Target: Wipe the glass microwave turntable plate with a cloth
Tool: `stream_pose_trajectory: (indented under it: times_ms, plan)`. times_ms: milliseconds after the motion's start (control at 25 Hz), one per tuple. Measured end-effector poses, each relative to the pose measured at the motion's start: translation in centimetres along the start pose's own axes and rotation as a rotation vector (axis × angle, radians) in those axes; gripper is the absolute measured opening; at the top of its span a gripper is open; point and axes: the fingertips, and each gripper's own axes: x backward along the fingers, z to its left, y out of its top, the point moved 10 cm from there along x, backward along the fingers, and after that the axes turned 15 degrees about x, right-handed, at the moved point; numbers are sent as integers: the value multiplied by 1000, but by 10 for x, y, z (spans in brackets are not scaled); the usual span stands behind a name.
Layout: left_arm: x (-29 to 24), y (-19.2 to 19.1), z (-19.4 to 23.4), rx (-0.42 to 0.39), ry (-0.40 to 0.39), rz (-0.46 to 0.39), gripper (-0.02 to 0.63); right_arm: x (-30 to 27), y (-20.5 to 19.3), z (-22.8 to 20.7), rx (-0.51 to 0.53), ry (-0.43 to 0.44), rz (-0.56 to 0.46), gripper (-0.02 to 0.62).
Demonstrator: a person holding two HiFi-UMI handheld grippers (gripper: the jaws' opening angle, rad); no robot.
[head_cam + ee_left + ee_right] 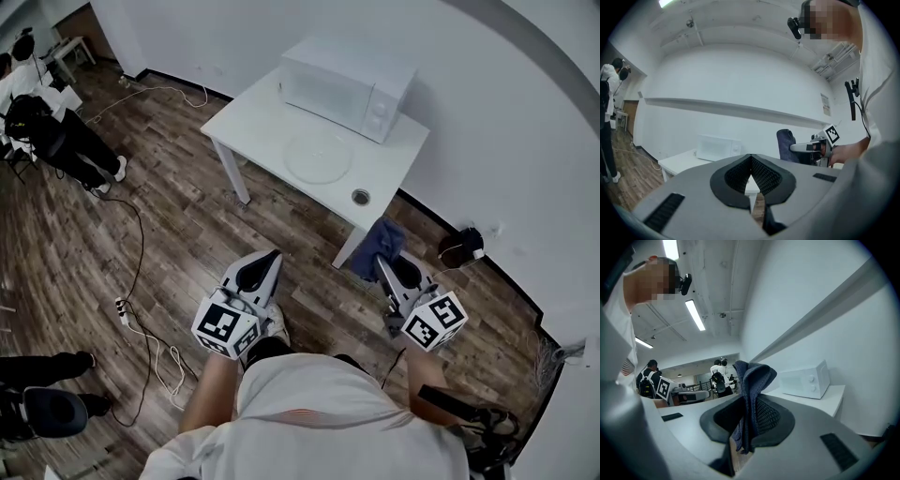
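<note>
Dark blue cloth (751,394): pinched between the jaws of the right gripper (384,267), folds standing up above them. Left gripper (751,159): jaws pressed together, nothing held. Glass turntable plate (319,156): flat on the white table (246,117), just before the white microwave (342,89), well apart from both grippers.

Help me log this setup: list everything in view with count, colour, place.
table: one, white, by the wall
microwave: one, white, at the table's back
glass plate: one, clear, before the microwave
small ring: one, grey, near the table's front edge
cables: several, black and white, floor, left
bystanders: two, dark-trousered, left edge
cloth: one, dark blue, in the right gripper
left gripper: one, grey, shut, empty
right gripper: one, grey, shut on cloth
</note>
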Motion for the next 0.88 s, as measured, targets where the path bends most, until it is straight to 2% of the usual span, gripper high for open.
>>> stream_pose_trajectory:
  times_ms: [280, 600, 880]
  plan:
    - [-37, 37, 70, 14, -23, 11, 11, -71, 11, -23, -2, -38, 18, 61]
    - [-59, 64, 159, 37, -59, 19, 11, -153, 22, -24, 23, -83, 34, 61]
    - [-85, 73, 204, 62, -98, 49, 11, -188, 21, -36, 14, -142, 57, 61]
